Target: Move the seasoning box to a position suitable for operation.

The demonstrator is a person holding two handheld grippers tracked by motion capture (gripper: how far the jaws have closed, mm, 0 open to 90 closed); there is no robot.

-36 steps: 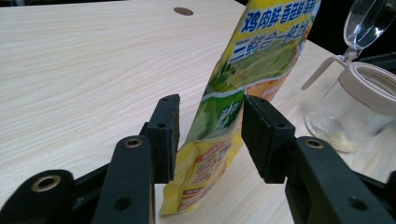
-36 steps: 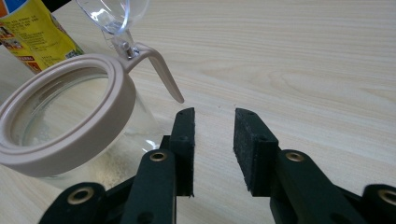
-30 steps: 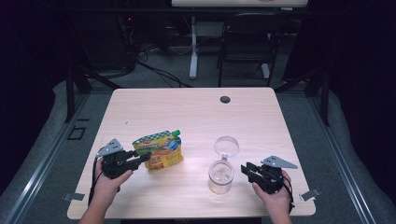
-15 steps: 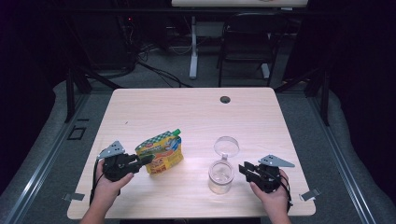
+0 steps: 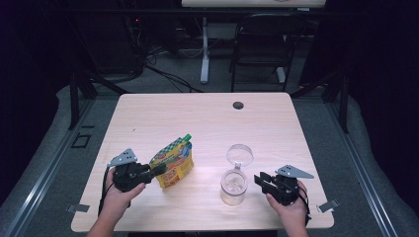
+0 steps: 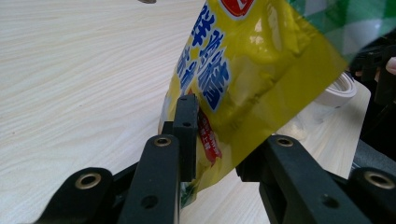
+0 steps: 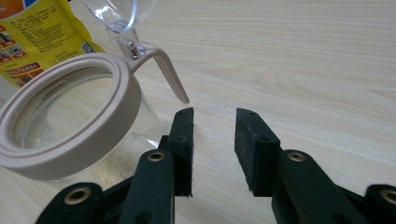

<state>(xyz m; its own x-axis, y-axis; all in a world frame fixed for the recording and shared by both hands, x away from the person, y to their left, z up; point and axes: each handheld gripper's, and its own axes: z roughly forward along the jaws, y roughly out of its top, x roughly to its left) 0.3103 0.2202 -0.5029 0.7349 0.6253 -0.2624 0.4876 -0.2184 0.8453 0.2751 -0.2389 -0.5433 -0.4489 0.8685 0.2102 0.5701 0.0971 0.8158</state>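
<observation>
Left tool [image 5: 157, 171]: clamped on the lower edge of the yellow pouch [image 5: 173, 161], jaws pressed into its foil.
Pouch: stood tilted off the left tool's tips, green cap [image 5: 187, 137] at the far end, base on the desk [image 5: 207, 123].
Right tool [image 5: 259, 179]: jaws spread, nothing between them, low over the desk.
Glass jar [image 5: 233, 185]: just ahead of the right tool, not touching; beige rim, clear hinged lid [image 5: 240, 154] swung open beyond.

A glossy yellow plastic pouch [image 5: 172, 167] carries blue lettering, green-white checks and a green cap; the clear glass jar [image 5: 233, 186] has a beige rim.
</observation>
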